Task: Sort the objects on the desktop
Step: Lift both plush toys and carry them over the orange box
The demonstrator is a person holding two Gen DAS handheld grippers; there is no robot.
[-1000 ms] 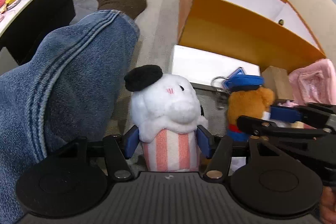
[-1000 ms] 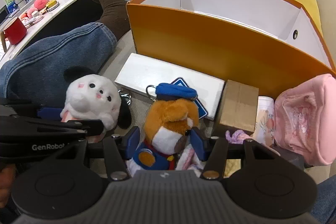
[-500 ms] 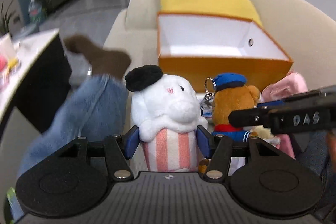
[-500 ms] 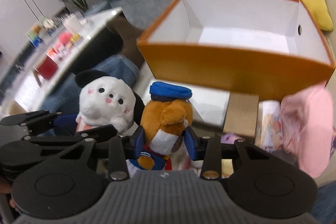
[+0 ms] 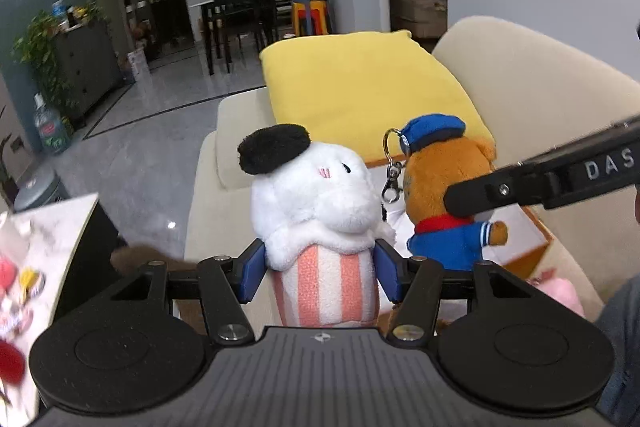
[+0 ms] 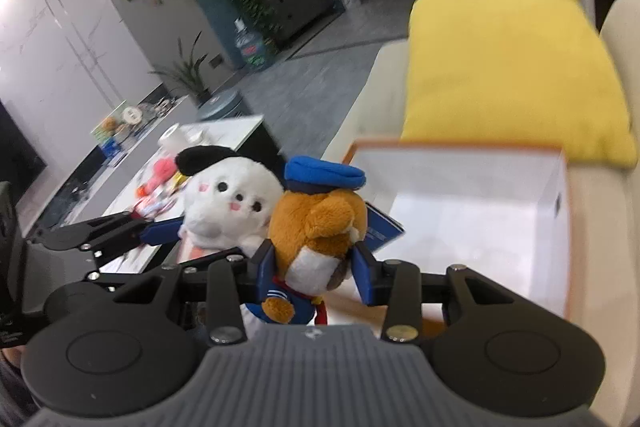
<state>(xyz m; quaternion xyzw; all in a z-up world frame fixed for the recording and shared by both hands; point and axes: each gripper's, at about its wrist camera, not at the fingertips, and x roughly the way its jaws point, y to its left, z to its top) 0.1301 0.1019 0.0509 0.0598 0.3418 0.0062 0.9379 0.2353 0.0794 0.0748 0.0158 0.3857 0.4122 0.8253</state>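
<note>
Both plush toys in transit, seen from the two wrist cameras. Nearest, in the left wrist view, the left claw point(image 5: 320, 275) is clamped on the striped lower body of the white plush point(image 5: 316, 203) (black beret, pink-and-white stripes), its blue pads pressed into the fabric on either side. In the right wrist view, the right claw point(image 6: 314, 269) has just been closing and grips the brown plush point(image 6: 316, 223) (blue cap, sailor jacket, metal key ring at the cap) at chest height, pads touching both flanks. The two toys are held in the air side by side, almost touching, the white one to the left of the brown one.

Just beyond the brown plush lies the orange box point(image 6: 568, 227), open at the top; the white interior that shows is empty, and a blue card-like tag point(image 6: 380, 231) shows between the toy and the box. Behind the box rests a yellow cushion point(image 6: 512, 75) on the beige sofa point(image 5: 532, 75). To the left, the tabletop point(image 6: 224, 131) carries blurred small items.

Judged progress: grasping and lifting are done for two objects; neither is yet in the box. What remains is to carry them over the rim, release them, and then deal with whatever else awaits sorting (a pink object point(image 5: 556, 291) peeks out at the lower right of the left wrist view).
</note>
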